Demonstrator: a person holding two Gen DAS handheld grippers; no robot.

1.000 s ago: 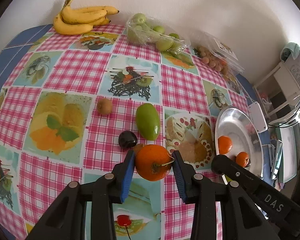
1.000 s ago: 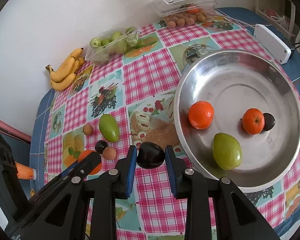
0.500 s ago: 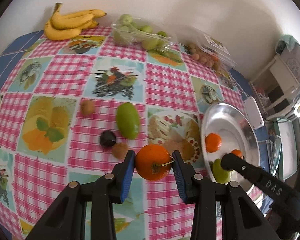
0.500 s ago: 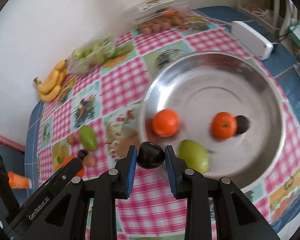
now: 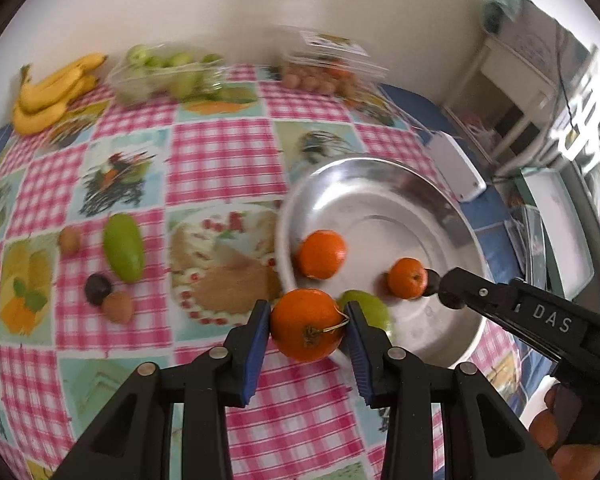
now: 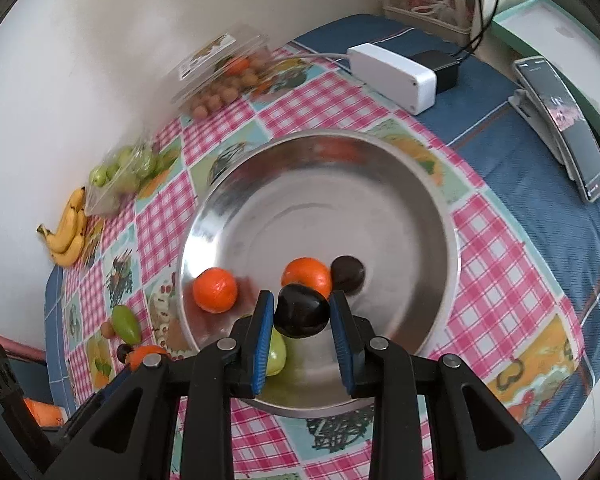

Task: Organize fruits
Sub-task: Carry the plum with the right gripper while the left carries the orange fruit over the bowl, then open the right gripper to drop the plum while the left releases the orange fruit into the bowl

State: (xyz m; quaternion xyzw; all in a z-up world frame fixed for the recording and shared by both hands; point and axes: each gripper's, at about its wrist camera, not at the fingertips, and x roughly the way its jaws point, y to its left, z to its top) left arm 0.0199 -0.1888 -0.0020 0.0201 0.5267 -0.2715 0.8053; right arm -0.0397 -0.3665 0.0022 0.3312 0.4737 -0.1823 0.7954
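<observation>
My left gripper (image 5: 306, 330) is shut on an orange (image 5: 305, 323), held above the near left rim of the steel bowl (image 5: 384, 188). My right gripper (image 6: 301, 316) is shut on a dark plum (image 6: 300, 311) and hangs over the bowl (image 6: 340, 208). Inside the bowl lie two oranges (image 6: 214, 289) (image 6: 306, 274), a dark plum (image 6: 348, 274) and a green mango (image 6: 277, 354), partly hidden by the fingers. On the cloth to the left lie a green mango (image 5: 123, 249), a kiwi (image 5: 69, 240), a dark plum (image 5: 97, 289) and a brown fruit (image 5: 117, 306).
Bananas (image 5: 48, 94), a clear box of green fruit (image 5: 164, 76) and a box of small brown fruit (image 5: 324, 74) line the wall. A white device (image 6: 392, 72) and a phone on a stand (image 6: 560, 120) sit beyond the bowl. The checked tablecloth (image 5: 220, 152) covers the table.
Both grippers have moved right toward the bowl, each keeping its fruit. The right gripper's plum now hangs over the bowl instead of over the cloth beside it.
</observation>
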